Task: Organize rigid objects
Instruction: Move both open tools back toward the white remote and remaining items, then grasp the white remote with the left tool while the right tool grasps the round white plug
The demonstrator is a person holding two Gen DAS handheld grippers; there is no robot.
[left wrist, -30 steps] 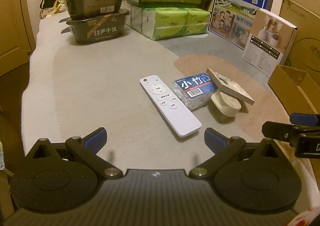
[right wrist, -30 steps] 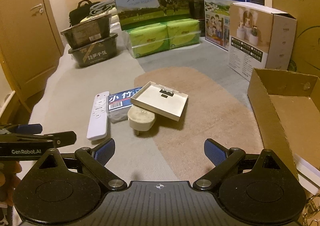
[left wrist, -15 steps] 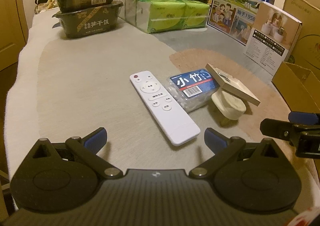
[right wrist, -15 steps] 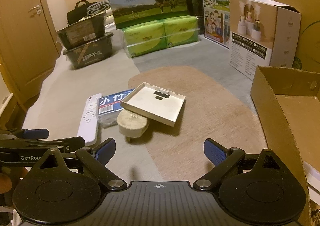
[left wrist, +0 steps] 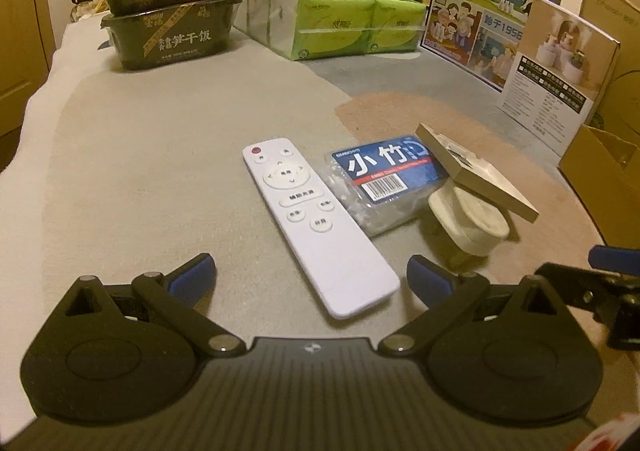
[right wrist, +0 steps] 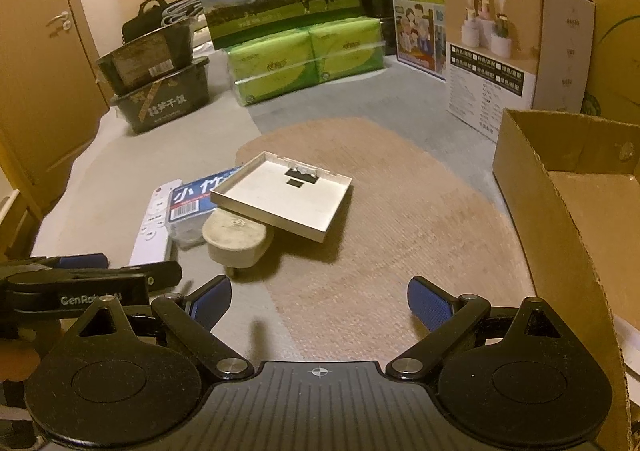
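Standing open at the right edge of the mat-covered surface, a cardboard box (right wrist: 568, 187), white remote (left wrist: 316, 223) beside a blue-labelled pack (left wrist: 386, 179), tilted square plate (right wrist: 282, 195) resting on a round plug (right wrist: 236, 237), left claw (left wrist: 310, 275) and right claw (right wrist: 320, 299) both spread wide, gripping nothing

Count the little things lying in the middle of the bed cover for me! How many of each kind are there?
White remote control: 1
Clear box with the blue label: 1
Round white plug adapter: 1
Flat square beige tray, leaning on the adapter and the box: 1
Total: 4
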